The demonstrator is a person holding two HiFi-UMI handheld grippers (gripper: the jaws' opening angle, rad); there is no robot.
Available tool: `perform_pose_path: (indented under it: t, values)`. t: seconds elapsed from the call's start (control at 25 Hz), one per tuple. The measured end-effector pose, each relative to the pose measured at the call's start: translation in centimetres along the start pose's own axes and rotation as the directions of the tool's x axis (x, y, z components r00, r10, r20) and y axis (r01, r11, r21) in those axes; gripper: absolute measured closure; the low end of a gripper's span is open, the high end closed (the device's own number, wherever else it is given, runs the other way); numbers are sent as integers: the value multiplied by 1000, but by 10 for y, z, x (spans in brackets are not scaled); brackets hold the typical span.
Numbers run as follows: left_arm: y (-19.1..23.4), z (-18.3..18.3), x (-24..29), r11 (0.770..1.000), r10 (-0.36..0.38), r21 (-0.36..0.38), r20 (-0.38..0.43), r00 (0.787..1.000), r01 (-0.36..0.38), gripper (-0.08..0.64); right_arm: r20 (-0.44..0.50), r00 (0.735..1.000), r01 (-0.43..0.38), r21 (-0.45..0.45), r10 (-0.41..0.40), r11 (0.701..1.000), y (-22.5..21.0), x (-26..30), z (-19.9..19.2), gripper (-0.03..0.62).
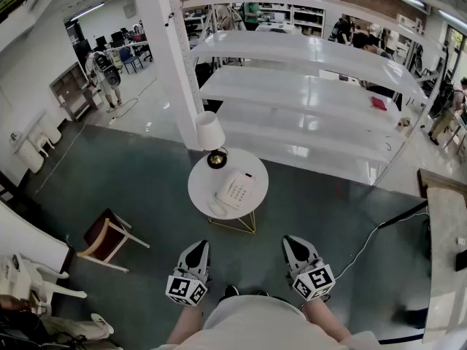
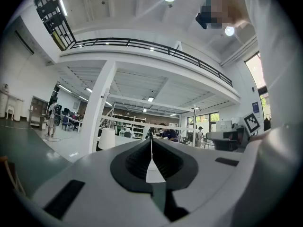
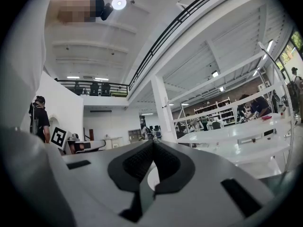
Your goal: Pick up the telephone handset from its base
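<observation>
The handset (image 1: 225, 196) lies on its base (image 1: 241, 187) on the round bench (image 1: 200, 185), near the lamp (image 1: 210, 133). Left gripper (image 1: 198, 246) and right gripper (image 1: 291, 242) hang well short of the lamp, jaws clenched and empty. One should open wide before straddling the handset's middle.

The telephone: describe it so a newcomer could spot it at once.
Find the white pillar; at its foot stands a small round white table. The telephone is the flat white keypad box on it, beside the taller lamp.
</observation>
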State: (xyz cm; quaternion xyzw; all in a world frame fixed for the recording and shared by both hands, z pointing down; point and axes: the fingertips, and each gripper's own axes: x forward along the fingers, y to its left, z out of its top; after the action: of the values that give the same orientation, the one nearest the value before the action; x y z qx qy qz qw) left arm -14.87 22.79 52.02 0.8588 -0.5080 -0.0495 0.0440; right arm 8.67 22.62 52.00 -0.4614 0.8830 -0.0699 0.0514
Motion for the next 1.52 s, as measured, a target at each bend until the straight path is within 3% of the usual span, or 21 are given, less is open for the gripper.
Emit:
perform_pose_path:
  t: [1.0, 1.32, 1.52]
  values:
    - [-13, -15, 22, 1000, -5, -18, -31, 1000, 5, 538, -8, 1000, 17, 17, -16, 1000, -24, 0, -6, 583]
    - [9, -20, 54, 1000, -4, -23, -22, 1000, 4, 538, -14, 1000, 23, 4, -23, 1000, -44, 28, -7, 583]
    - [44, -25, 84, 1000, -3, -24, -26, 1000, 2, 538, -20, 999, 38, 12, -37, 999, -61, 71, -14, 583]
